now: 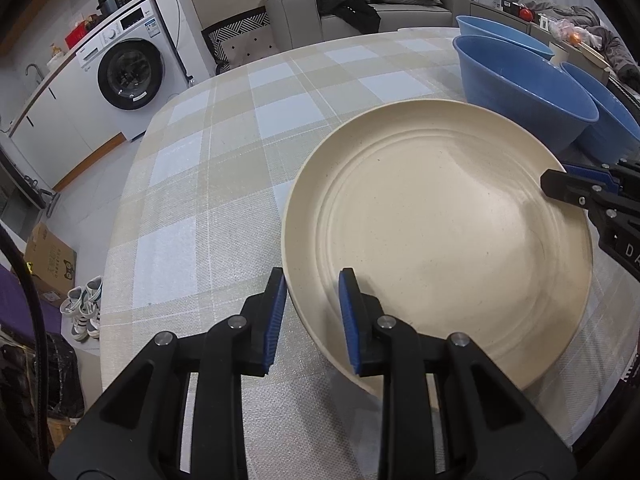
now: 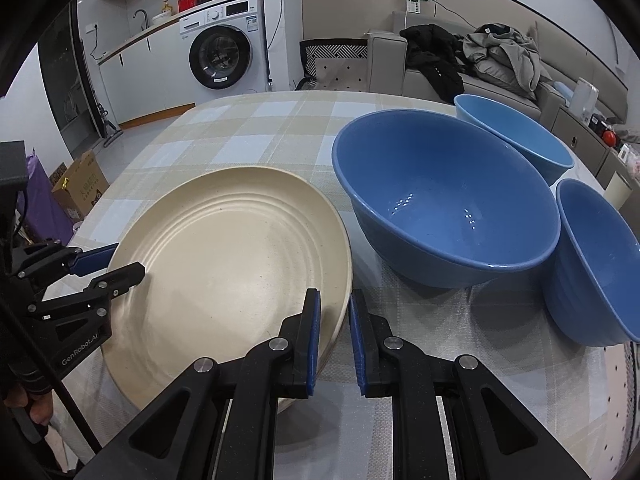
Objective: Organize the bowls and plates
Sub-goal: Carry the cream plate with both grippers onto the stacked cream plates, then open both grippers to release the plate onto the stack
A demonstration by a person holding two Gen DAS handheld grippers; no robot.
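Left gripper [image 1: 312, 316] and right gripper [image 2: 334, 336] astride opposite plate [image 1: 440, 240] rims.

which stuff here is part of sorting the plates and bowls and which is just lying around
Belongs to the job:
- round cream ribbed plate, its rim between both grippers' jaws
- large blue plastic bowl
- two smaller blue bowls

Just lying about:
- white front-loading washing machine
- grey sofa heaped with clothes
- cardboard box on the floor
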